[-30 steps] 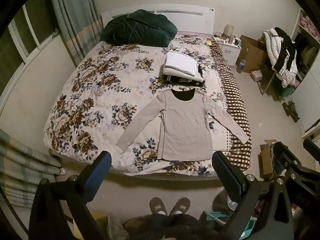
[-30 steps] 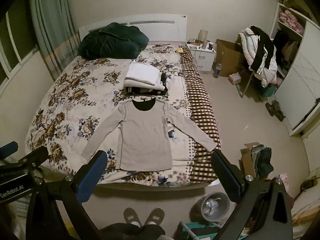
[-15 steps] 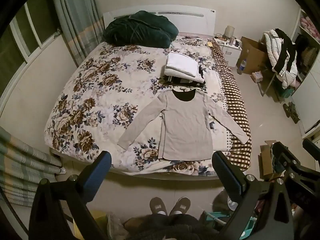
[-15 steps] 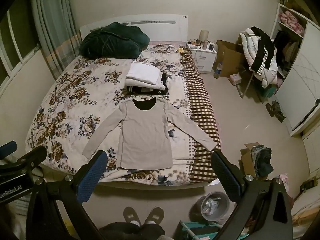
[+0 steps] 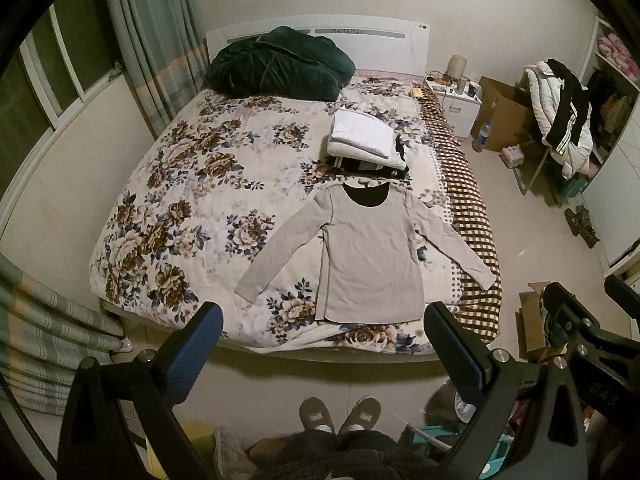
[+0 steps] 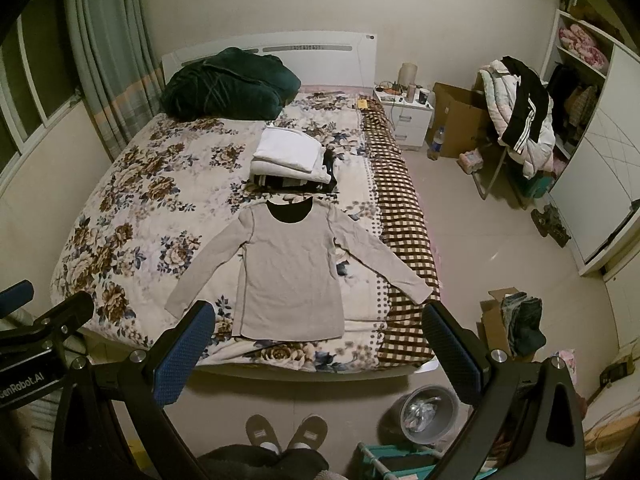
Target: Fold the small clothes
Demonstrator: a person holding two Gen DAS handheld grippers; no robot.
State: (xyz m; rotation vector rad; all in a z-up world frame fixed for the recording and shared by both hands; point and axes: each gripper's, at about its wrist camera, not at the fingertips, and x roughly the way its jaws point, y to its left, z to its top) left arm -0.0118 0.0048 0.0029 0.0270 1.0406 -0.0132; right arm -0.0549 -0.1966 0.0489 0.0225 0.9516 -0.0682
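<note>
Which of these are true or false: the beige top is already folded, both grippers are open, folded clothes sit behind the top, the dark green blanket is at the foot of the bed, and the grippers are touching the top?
1. The beige long-sleeved top is already folded. False: it lies flat, sleeves spread.
2. The left gripper and right gripper are open. True.
3. A stack of folded clothes sits just beyond the top's collar. True.
4. The dark green blanket lies at the foot of the bed. False: it is by the headboard.
5. The grippers touch the top. False: both are held clear of the bed.

Both views slightly rightward, shirt [image 5: 370,256] unmoved
</note>
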